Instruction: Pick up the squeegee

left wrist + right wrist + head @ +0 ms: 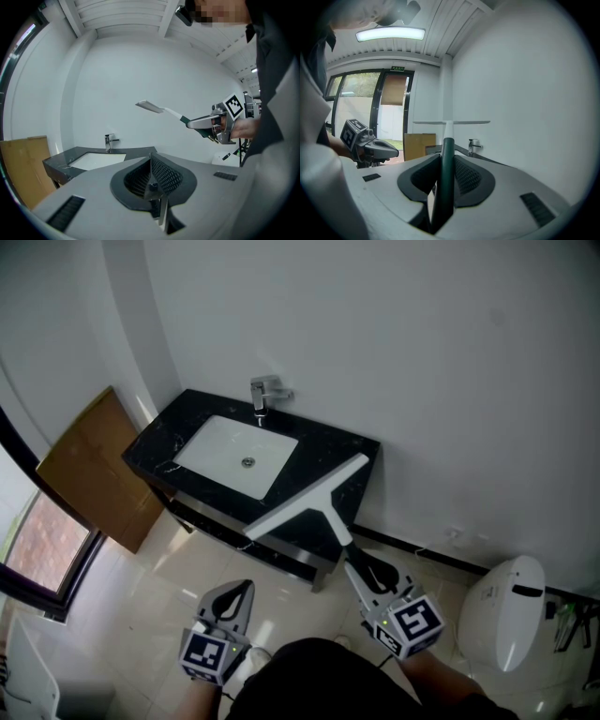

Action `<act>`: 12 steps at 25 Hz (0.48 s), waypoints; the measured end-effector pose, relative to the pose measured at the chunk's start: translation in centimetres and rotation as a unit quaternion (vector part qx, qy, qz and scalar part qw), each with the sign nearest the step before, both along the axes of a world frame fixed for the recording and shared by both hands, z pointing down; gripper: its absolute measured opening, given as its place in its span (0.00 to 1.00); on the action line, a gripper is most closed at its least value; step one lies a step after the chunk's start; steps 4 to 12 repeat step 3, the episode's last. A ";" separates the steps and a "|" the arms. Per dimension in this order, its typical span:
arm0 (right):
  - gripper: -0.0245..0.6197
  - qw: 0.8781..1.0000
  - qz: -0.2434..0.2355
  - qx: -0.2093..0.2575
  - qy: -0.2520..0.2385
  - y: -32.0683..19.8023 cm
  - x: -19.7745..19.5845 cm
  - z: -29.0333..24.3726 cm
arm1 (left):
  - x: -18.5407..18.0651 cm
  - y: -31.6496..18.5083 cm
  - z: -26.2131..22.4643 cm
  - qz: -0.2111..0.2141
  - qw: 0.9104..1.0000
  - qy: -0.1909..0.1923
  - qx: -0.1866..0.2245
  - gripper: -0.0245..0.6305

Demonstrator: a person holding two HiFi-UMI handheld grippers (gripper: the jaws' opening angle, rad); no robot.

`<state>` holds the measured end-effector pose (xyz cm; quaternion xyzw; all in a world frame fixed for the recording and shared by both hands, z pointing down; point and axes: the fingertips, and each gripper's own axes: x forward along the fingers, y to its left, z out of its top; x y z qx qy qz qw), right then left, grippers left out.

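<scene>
White walls [422,352] and a pale tiled floor [187,559] enclose a small washroom. At 9 o'clock in the head view a brown board [94,470] leans by a dark-framed window [37,549], which the edge cuts off. Right of it, toward 11 o'clock, stands a black counter [328,451] with a white basin [234,454] and a chrome tap [264,395].

At 7 o'clock the left gripper [242,592] hangs over the floor, its jaws pressed together with nothing between them. The squeegee [309,501] is in the air at centre, its white blade slanting across the counter's near right corner. Its dark green handle runs down to 5 o'clock, where the right gripper [367,568] pinches it; the handle's end is buried between the jaws. At 4 o'clock is a white toilet [506,620], partly out of view.
</scene>
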<state>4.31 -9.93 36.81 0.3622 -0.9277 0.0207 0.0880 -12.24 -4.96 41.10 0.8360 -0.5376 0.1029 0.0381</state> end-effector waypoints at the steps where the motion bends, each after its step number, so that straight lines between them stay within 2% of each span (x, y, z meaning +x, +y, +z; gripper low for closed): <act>1: 0.19 1.000 0.000 -0.001 0.000 0.0 0.0 0.0 | -0.1 0.0 0.1 0.000 1.000 -0.001 0.001 0.04; 12: 0.19 1.000 -0.001 -0.001 0.000 0.0 -0.2 0.1 | -0.3 0.0 0.2 0.000 1.000 -0.001 0.001 0.04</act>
